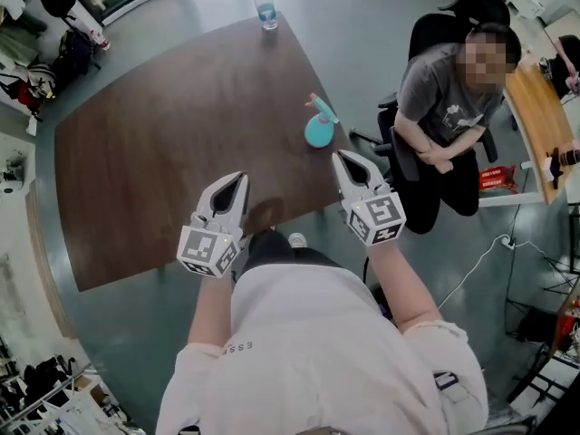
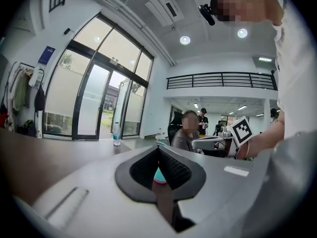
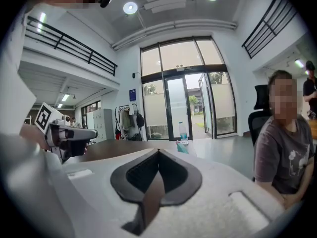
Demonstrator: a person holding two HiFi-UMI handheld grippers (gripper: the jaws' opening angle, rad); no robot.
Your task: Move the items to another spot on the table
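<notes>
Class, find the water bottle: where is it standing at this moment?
In the head view the water bottle stands at the far edge of the brown table, top centre of the picture, well beyond the teal item near the right edge.

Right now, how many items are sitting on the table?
2. A water bottle stands at the far edge of the table. A teal object lies near its right edge. The person's body covers part of the near edge, so something there could be hidden.
</notes>
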